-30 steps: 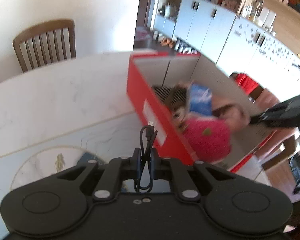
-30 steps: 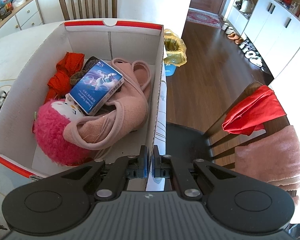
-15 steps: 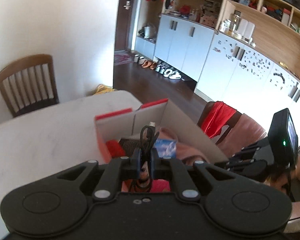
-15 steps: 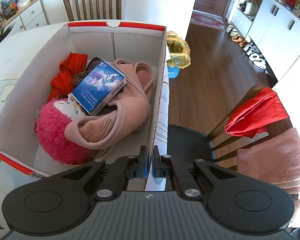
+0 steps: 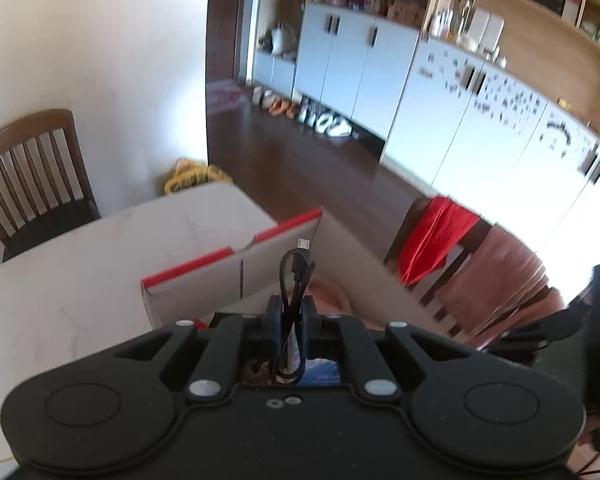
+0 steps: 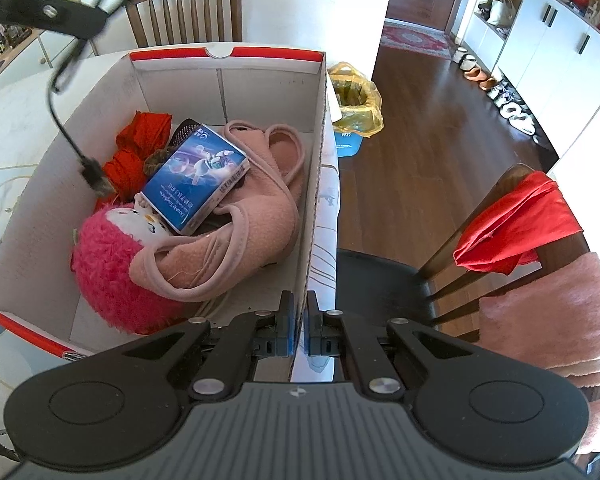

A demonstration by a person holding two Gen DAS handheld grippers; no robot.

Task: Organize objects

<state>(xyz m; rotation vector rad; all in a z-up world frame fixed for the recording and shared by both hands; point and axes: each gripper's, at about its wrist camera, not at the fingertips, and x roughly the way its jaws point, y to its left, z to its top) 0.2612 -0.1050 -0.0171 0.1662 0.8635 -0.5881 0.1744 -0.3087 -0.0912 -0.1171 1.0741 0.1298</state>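
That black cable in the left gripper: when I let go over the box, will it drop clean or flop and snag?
Likely floppy: the black cable sags in a loose curve below the left gripper, plug end dangling over the cardboard box. Probably light, so it may land draped over the blue carton or red cloth, not flat.

White marbled table filling the left of my right-wrist frame, red-trimmed cardboard box sitting on it, centre frame, against the table's right edge

Left hand-held gripper clamped shut, right hand-held gripper clamped shut, both angled downward
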